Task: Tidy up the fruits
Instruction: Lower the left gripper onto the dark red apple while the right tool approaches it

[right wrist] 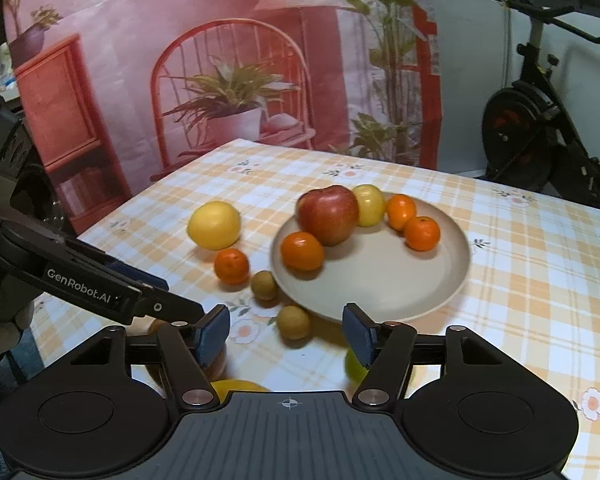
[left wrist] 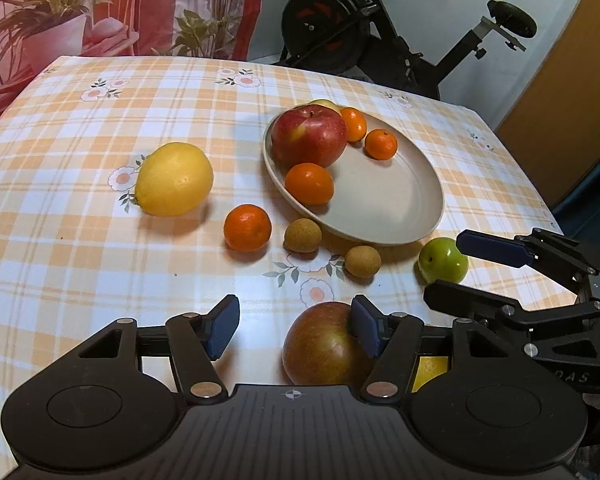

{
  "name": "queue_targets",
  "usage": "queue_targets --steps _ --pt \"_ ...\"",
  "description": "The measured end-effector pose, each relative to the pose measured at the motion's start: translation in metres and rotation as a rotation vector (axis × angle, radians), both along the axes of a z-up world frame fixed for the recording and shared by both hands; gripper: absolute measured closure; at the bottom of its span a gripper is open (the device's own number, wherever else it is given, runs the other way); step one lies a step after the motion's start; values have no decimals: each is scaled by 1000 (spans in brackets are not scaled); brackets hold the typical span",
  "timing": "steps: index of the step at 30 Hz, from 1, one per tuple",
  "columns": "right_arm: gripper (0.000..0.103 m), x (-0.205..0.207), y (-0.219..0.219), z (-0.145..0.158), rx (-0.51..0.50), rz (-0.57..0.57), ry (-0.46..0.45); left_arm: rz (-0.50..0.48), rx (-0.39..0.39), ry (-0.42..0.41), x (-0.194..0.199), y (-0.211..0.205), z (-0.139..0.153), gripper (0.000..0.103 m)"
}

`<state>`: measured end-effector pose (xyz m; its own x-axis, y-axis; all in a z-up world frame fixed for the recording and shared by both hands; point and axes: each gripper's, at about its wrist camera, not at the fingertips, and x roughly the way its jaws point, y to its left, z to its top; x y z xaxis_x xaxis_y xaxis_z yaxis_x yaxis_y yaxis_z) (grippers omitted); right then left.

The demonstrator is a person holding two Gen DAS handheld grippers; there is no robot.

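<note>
My left gripper (left wrist: 294, 328) is open low over the table. A red-yellow apple (left wrist: 320, 346) lies between its fingers, against the right pad and apart from the left pad. My right gripper (right wrist: 286, 336) is open too. A green fruit (left wrist: 440, 262) sits on the cloth between its fingers, and in the right wrist view this green fruit (right wrist: 353, 365) peeks out beside the right finger. The beige plate (left wrist: 400, 196) holds a red apple (left wrist: 309, 135), three mandarins and a yellow fruit behind them.
On the checked tablecloth lie a big lemon (left wrist: 174, 179), a mandarin (left wrist: 247, 227) and two small brown fruits (left wrist: 303, 235) (left wrist: 363, 261). Another yellow fruit (right wrist: 236, 386) lies under the grippers. An exercise bike (left wrist: 364, 28) stands behind the table.
</note>
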<state>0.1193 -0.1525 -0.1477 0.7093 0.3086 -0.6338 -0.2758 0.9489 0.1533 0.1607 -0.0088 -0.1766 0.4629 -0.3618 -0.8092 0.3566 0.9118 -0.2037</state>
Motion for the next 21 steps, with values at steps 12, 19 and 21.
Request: queue_targets --steps 12,19,21 --pt "34 -12 30 1 -18 96 19 28 -45 -7 -8 21 -1 37" --pt "33 -16 55 1 -47 176 35 27 -71 5 -12 31 -5 37" --pt "33 -16 63 0 -61 202 41 30 -82 6 -13 34 -6 37"
